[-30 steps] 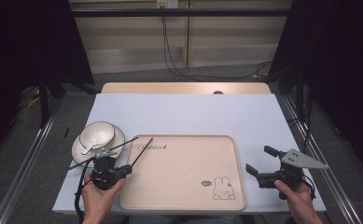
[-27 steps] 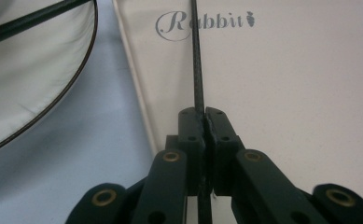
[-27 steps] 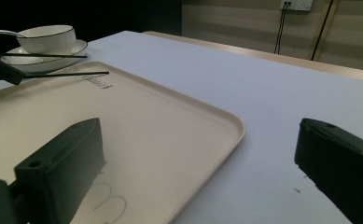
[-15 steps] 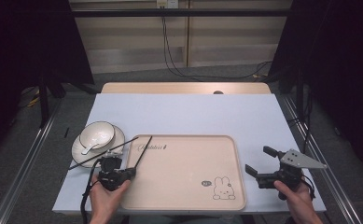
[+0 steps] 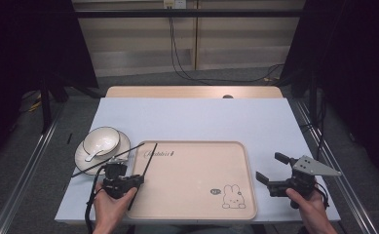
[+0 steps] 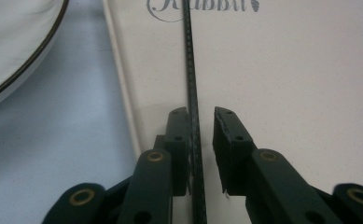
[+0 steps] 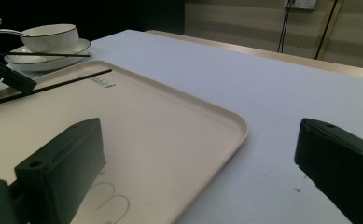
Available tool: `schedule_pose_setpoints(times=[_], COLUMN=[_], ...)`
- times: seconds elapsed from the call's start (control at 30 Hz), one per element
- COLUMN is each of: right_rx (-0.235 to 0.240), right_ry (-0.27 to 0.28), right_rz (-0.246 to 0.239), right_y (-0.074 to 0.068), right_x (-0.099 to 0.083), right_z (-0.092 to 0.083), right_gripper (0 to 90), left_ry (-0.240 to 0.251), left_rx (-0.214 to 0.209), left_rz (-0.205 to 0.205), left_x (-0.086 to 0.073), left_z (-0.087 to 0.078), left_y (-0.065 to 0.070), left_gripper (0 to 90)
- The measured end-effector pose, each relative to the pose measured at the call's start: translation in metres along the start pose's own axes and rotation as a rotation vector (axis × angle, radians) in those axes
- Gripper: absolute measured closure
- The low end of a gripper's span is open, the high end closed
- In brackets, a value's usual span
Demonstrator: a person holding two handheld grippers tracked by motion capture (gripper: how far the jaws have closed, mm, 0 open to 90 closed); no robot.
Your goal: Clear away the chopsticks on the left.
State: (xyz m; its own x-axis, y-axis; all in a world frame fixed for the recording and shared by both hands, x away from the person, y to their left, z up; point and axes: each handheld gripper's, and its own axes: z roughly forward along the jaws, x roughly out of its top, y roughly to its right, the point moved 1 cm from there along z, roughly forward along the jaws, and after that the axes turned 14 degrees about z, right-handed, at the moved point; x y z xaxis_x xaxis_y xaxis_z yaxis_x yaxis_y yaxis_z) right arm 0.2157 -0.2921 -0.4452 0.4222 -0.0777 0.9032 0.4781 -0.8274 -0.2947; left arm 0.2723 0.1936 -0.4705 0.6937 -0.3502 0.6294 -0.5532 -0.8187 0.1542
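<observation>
low in the frame, the left hand-held gripper (image 6: 201, 116) has just been opening; a chopstick (image 6: 191, 88) on the tray (image 6: 310, 93) lies between its slightly parted jaws, against one. lower right, the right hand-held gripper (image 5: 275, 168) gapes empty. another chopstick (image 5: 110, 159) crosses the plate (image 5: 82, 157), middle left.

A pale blue table (image 5: 192, 119) carries a beige tray (image 5: 197, 195) at its near middle. To the tray's left a white saucer (image 5: 82, 158) lies on the tabletop, just beside the tray's far left corner.
</observation>
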Motion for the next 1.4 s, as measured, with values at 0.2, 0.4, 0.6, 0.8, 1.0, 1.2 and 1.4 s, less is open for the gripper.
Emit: schedule_pose_setpoints(times=[0.2,0.4,0.6,0.8,1.0,1.2,1.4], right_rx=[0.004,0.004,0.002,0.008,0.008,0.009,0.009], right_ry=[0.000,0.002,-0.001,0.007,0.016,0.011,0.011], right_rz=[-0.001,0.000,0.002,0.003,-0.004,-0.004,-0.005], right_y=[0.000,0.000,0.000,0.000,0.000,0.000,0.000], right_x=[0.000,0.000,0.000,0.001,0.001,0.001,0.001], right_z=[0.000,-0.001,-0.001,-0.001,-0.001,-0.001,-0.001], right_gripper=[1.1,1.1,1.1,1.0,1.0,1.0,1.0], left_ry=[0.054,0.117,0.180,0.227,0.295,0.328,0.361], left_rx=[-0.037,-0.090,-0.105,-0.076,-0.071,-0.111,-0.076], left_rz=[0.026,0.055,0.117,0.240,0.300,0.359,0.379], left_x=[0.001,-0.001,-0.005,-0.011,-0.019,-0.028,-0.034], left_z=[-0.005,-0.016,-0.030,-0.042,-0.055,-0.065,-0.080], left_y=[-0.002,-0.003,-0.004,-0.004,-0.018,-0.031,-0.052], left_gripper=[65.4,49.7,32.6,15.4,4.8,2.9,4.6])
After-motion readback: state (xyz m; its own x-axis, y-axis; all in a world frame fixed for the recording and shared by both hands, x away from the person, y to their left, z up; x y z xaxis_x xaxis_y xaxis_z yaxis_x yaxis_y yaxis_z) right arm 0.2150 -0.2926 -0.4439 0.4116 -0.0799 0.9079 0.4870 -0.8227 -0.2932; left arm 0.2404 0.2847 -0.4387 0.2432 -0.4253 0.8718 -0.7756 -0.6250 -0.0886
